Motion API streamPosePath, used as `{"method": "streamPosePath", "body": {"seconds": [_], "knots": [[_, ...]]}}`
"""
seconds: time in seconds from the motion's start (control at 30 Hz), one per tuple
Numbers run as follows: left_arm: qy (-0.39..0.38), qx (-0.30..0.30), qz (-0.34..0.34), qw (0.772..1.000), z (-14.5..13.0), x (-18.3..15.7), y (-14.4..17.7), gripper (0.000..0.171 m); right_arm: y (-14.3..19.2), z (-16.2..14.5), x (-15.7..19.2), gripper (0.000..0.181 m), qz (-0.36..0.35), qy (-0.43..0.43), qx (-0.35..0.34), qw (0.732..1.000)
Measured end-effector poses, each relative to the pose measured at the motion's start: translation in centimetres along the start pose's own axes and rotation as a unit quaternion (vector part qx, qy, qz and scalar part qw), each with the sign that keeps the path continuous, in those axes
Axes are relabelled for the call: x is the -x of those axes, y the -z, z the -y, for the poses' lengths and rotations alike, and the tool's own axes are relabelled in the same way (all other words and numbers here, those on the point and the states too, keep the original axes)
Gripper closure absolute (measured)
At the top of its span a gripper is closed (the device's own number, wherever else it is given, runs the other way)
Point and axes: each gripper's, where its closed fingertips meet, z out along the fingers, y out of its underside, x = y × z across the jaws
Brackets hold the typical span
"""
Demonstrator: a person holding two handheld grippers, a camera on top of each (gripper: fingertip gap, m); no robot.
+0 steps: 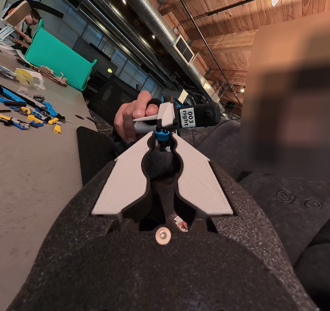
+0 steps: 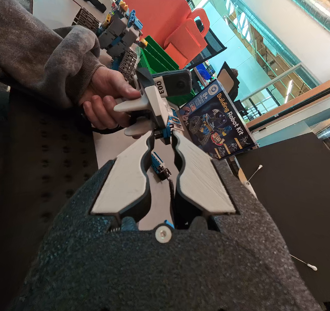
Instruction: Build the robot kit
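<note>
The left gripper (image 1: 162,136) has its two white fingers drawn in narrow at the tips, with a small blue and black building piece (image 1: 162,136) between them; whether the tips press on it or only flank it cannot be told. The right gripper (image 2: 162,135) meets the same blue piece (image 2: 165,133) from the other side, its tips also close about it, the grip equally unclear. Each gripper faces the other, held aloft just beside the worktop (image 1: 35,159) edge. A hand (image 1: 132,116) wraps the far gripper's handle in the left wrist view; in the right wrist view another hand (image 2: 107,99) comes out of a grey sleeve (image 2: 44,58). Farther out on the worktop lie loose blue, yellow and black pieces (image 1: 32,115) and a green bin (image 1: 57,58). In the right view a grey and blue tracked model (image 2: 121,34), an orange bin (image 2: 166,20), green plates (image 2: 157,58) and a printed box (image 2: 217,122) stand behind
</note>
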Motion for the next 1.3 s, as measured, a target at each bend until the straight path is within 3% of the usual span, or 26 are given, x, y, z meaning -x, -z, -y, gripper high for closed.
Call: {"method": "streamPosePath", "body": {"seconds": [0.73, 1.0, 1.2, 1.3], "knots": [[-0.005, -0.01, -0.015, 1.0, 0.5, -0.5, 0.2, 0.158, -0.3, 0.4, -0.3, 0.167, -0.014, 0.006, 0.064, 0.998], [-0.01, -0.006, -0.013, 1.0, 0.5, -0.5, 0.2, 0.157, -0.3, 0.6, -0.2, 0.166, -0.006, -0.019, 0.029, 0.999], [0.011, 0.022, 0.058, 0.998, -0.4, 2.4, 0.5, 0.158, -0.3, -1.7, 0.2, 0.163, 0.014, 0.014, 0.044, 0.999], [0.016, 0.014, 0.124, 0.992, -0.1, 4.8, 1.5, 0.158, 0.1, -3.1, -0.2, 0.148, 0.025, -0.004, 0.051, 0.998]]}}
